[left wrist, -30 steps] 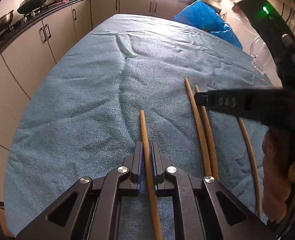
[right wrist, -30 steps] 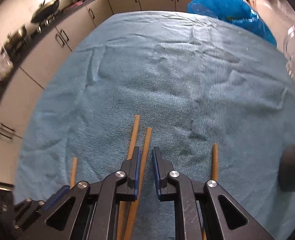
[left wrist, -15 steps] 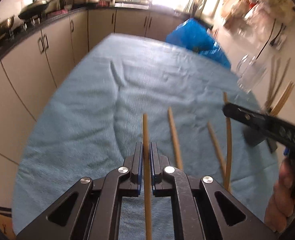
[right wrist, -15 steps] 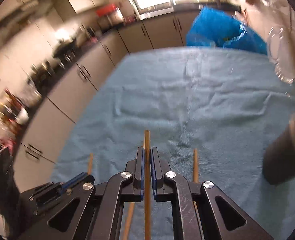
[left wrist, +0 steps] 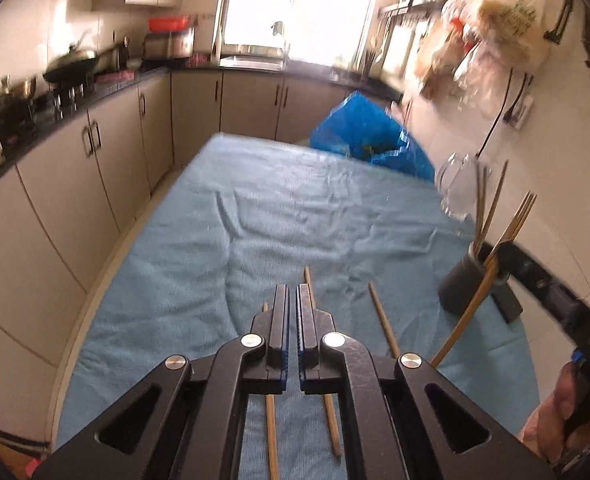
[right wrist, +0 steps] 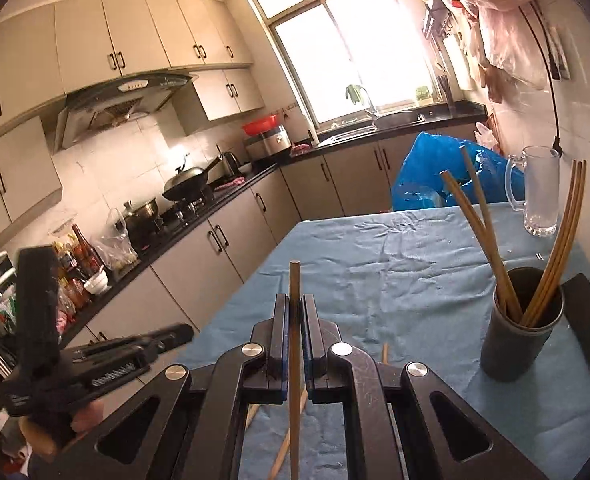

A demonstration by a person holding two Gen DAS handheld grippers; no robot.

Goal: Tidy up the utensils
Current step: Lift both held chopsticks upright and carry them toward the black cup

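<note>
1. Left wrist view
   - Left gripper (left wrist: 293,292): jaws drawn together to a narrow slit, with nothing between the blue pads.
   - Loose chopsticks, three, lying on the blue cloth (left wrist: 295,220) under and beside the claw.
     - The first chopstick (left wrist: 271,420) runs just left of the slit.
     - The second chopstick (left wrist: 329,412) passes beneath the right finger.
     - The third chopstick (left wrist: 383,320) lies a little further right, apart from the claw.
   - Right gripper (left wrist: 501,268): at the right edge, borne by a hand (left wrist: 555,416). It is clamped on a held chopstick (left wrist: 467,312) that slants across the front of the dark cup (left wrist: 461,284).
   - The cup holds several upright chopsticks. A glass mug (left wrist: 457,184) and a blue plastic bag (left wrist: 371,136) stand beyond it.
   - Writing: pale letters on the right gripper's side, too blurred to read.

2. Right wrist view
   - Right gripper (right wrist: 293,304): closed on the held chopstick (right wrist: 293,360). The stick runs straight along the jaw line, and its tip stands out past the fingertips.
   - Dark cup (right wrist: 511,352): forward and to the right of the claw, well apart from it. Its stored chopsticks (right wrist: 481,236) lean outwards.
   - Flat dark object (right wrist: 587,320): just beside the cup.
   - Glass mug (right wrist: 539,192): near the table's far edge.
   - Left gripper (right wrist: 183,330): low at the left, with no stick in it.
   - Writing: faint red characters on the hanging bag and labels on the counter bottles, none readable.
</note>
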